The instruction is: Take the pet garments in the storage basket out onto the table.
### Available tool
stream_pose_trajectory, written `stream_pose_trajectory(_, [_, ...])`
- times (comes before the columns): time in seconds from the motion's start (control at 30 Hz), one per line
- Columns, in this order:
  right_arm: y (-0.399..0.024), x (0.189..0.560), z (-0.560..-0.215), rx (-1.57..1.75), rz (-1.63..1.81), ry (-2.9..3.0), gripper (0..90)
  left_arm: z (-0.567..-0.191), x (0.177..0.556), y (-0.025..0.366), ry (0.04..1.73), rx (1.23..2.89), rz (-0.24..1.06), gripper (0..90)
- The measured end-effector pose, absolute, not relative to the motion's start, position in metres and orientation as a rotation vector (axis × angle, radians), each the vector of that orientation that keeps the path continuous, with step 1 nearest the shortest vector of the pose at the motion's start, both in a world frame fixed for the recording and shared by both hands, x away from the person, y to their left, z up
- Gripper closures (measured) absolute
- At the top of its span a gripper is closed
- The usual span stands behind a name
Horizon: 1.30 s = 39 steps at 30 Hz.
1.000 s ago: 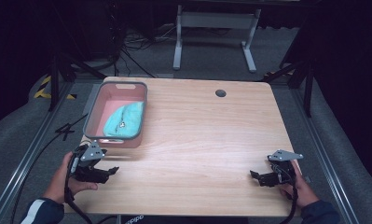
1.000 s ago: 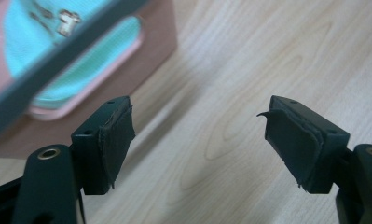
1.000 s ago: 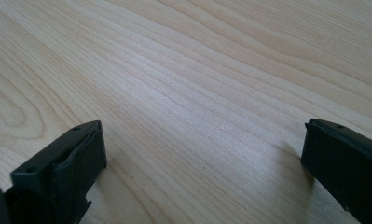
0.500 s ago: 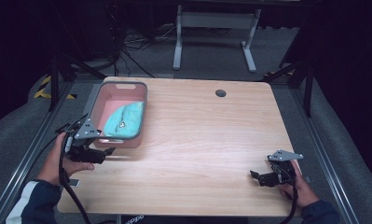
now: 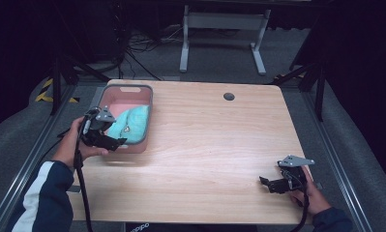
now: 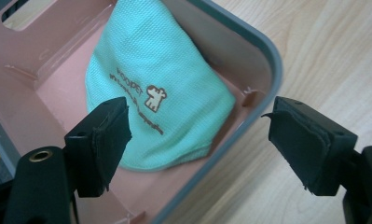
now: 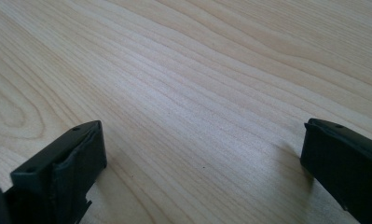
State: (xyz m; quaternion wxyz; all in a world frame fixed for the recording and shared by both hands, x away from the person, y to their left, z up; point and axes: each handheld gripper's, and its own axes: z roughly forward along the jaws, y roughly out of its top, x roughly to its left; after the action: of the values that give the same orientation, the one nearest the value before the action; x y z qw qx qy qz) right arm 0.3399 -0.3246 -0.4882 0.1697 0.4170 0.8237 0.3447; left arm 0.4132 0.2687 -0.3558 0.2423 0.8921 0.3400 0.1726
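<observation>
High view: the left gripper hangs at the near rim of the pink bin, at the table's left side; the teal cloth lies inside the bin just beyond the jaw tips, forward of the gripper and slightly toward the table's middle; the right gripper rests near the table's near right corner, well apart from the bin, so the left hand is by far the nearer one to the cloth

Left gripper view: the left gripper stands released with nothing between its pads, its jaws having just been opening a little; one jaw is over the bin's floor, the other over the bare wood outside, so the bin's grey-edged rim passes between them; the cloth lies ahead and toward the inner jaw, a folded wedge whose long axis runs away from the camera, broad rounded end nearest; I judge a grasp would need the gripper shifted inward past the rim and lowered onto that near edge

Right gripper view: the right gripper is spread wide over plain wood grain, holding nothing
</observation>
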Motion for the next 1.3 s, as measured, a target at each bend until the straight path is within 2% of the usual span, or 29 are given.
stream_pose_trajectory(0.3, [-0.325, 0.34, -0.488, 1.184, 0.978, 2.339, 0.6, -0.366, 0.447, 0.262, 0.987, 2.475, 0.432, 20.9])
stream_pose_trajectory(0.6, [-0.325, 0.34, -0.488, 1.184, 0.978, 2.339, 0.6, -0.38, 0.478, 0.251, 1.037, 2.593, 0.368, 21.0])
stream_pose_trajectory(0.93, [-0.324, 0.339, -0.488, 1.186, 0.976, 2.335, 0.7, -0.403, 0.507, 0.243, 1.136, 2.712, 0.194, 21.2])
stream_pose_trajectory(1.03, [-0.324, 0.339, -0.488, 1.189, 0.975, 2.333, 0.7, -0.411, 0.514, 0.238, 1.158, 2.776, 0.177, 21.3])
stream_pose_trajectory(1.1, [-0.324, 0.339, -0.488, 1.19, 0.974, 2.333, 0.7, -0.416, 0.52, 0.235, 1.2, 2.824, 0.211, 24.6])
stream_pose_trajectory(1.3, [-0.324, 0.338, -0.488, 1.202, 0.976, 2.328, 0.7, -0.428, 0.528, 0.234, 1.253, 2.831, 0.127, 24.5])
